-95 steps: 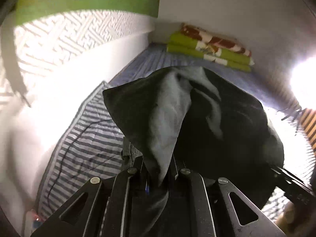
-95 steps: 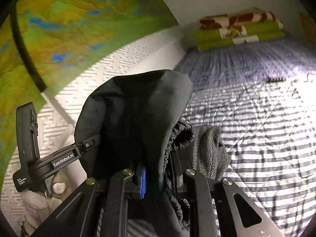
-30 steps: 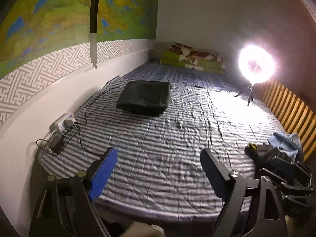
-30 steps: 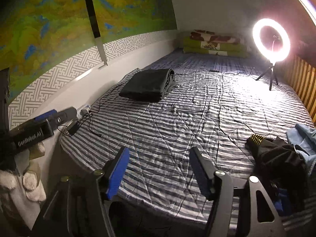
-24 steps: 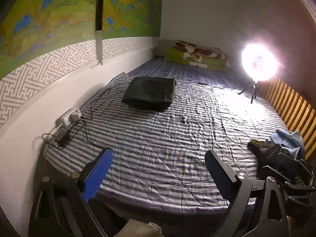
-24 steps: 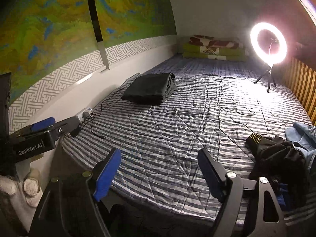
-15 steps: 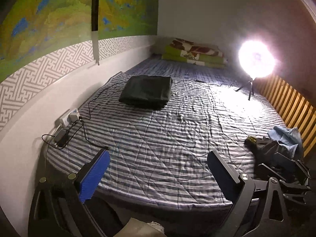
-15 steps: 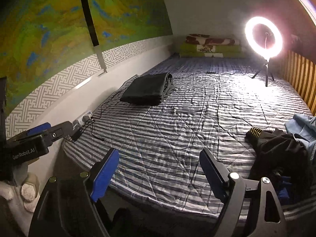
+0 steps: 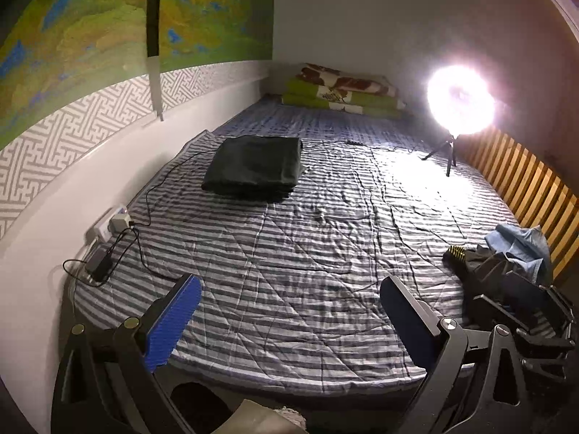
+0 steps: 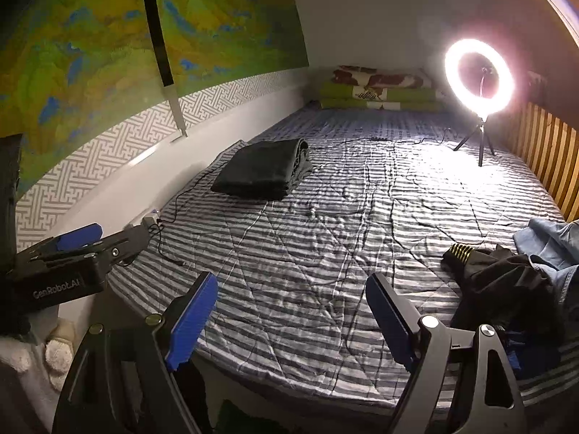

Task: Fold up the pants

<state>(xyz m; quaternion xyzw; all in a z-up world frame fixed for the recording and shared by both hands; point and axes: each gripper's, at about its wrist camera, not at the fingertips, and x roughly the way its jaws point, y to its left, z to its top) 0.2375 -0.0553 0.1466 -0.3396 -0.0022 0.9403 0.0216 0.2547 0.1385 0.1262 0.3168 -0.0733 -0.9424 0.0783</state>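
The dark pants [image 9: 253, 168] lie folded in a flat rectangle on the striped bed [image 9: 289, 253], far back on its left side near the wall. The right wrist view shows the same bundle [image 10: 264, 173]. My left gripper [image 9: 289, 285] hangs open over the bed's near edge, with nothing between its blue pads. My right gripper [image 10: 291, 284] stands open beside it, also empty. Both are well short of the folded pants.
A heap of loose clothes, a dark garment [image 10: 506, 282] and a blue denim one [image 10: 553, 238], lies at the bed's right edge. A ring light [image 10: 479, 77] on a tripod stands at the back right. A power strip and cables [image 9: 108, 224] lie along the left wall. Folded bedding [image 9: 343, 94] is stacked at the far end.
About three seconds ago both grippers were shut on the dark pants, held up. Now the pants lie folded on the bed, both grippers are back at the near edge, and their jaws stand wider.
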